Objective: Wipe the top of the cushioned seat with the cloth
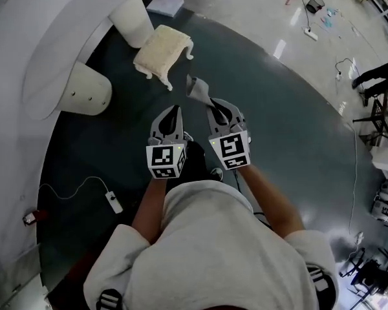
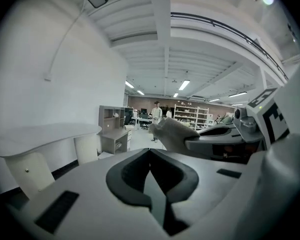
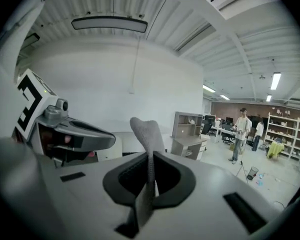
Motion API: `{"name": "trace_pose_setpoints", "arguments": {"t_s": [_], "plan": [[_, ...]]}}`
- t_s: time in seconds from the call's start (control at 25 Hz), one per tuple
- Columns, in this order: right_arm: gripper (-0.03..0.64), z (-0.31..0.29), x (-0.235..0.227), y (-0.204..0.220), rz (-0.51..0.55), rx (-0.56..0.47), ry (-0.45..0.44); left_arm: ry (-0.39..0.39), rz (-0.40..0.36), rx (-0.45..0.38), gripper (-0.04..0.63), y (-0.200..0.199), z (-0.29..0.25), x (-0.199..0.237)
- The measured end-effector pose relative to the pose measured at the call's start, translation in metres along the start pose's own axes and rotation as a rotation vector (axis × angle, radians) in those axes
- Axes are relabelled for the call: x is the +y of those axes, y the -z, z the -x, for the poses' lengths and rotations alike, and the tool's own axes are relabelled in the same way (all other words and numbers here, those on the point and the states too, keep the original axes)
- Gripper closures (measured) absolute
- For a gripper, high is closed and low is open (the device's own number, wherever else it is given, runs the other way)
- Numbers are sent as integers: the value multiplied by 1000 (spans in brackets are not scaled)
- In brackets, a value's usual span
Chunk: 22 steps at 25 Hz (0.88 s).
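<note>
I see the cushioned seat (image 1: 161,50) on the dark carpet (image 1: 278,121) near its far edge, just beside a white pedestal (image 1: 134,19) and the curved desk (image 1: 45,57). My right gripper (image 1: 215,107) pinches the grey cloth (image 1: 198,88), held clear of the seat. My left gripper (image 1: 173,110) is closed and empty.

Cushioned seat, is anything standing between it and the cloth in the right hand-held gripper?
Nothing visible does. The cloth, clamped in the right hand-held gripper, sits short of the cushioned seat, with only dark floor between them.
</note>
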State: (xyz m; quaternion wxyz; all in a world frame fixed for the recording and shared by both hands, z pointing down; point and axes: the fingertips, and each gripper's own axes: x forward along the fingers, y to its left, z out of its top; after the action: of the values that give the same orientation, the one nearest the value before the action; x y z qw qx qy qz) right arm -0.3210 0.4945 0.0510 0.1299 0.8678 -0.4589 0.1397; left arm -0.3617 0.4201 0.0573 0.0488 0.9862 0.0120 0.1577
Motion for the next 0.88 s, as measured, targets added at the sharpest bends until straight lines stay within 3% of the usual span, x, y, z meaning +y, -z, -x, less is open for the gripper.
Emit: {"name": "trace_pose_setpoints", "arguments": {"t_s": [0.28,0.64,0.88], "plan": [[603,-70,0,-8,37,86,-125,19,14,48,581,3,-55,58],[603,-139,38,-2,146,224,-278,-12,159,88,581,24,-67,138],[603,-146,29,3,185,297,-314,-9,117,110,580,16,-68,156]]}}
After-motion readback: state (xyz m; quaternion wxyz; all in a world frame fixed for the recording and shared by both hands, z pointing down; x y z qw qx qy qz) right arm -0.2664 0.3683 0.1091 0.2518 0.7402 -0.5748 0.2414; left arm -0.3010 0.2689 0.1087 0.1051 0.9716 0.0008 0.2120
